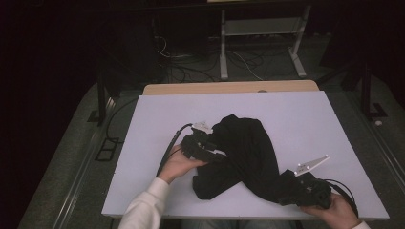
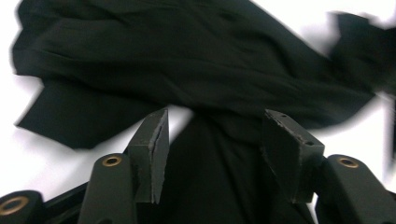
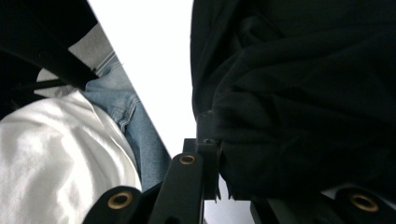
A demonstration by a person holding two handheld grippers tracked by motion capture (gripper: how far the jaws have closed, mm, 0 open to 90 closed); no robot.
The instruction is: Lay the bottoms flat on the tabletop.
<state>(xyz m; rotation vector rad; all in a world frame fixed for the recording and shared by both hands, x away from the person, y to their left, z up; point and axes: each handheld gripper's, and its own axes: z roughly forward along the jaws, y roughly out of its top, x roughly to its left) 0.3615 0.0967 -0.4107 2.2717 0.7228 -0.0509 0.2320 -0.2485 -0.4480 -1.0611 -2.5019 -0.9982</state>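
A crumpled black garment (image 1: 248, 148) lies in the middle of the white tabletop (image 1: 157, 119). My left gripper (image 1: 217, 151) is at the garment's left edge, held by a hand in a white sleeve. In the left gripper view its jaws (image 2: 212, 121) stand apart over the dark cloth (image 2: 196, 70), and the pads are not pressing on it. My right gripper (image 1: 286, 188) is at the front right corner of the garment. In the right gripper view it (image 3: 219, 140) is shut on a thick bunch of the black cloth (image 3: 303, 93), which hides one jaw.
The table's front edge runs just below both hands. A wooden strip (image 1: 229, 87) borders the far edge. Beyond it, cables and a white metal frame (image 1: 260, 28) stand on the dark floor. White table surface lies bare on every side of the garment.
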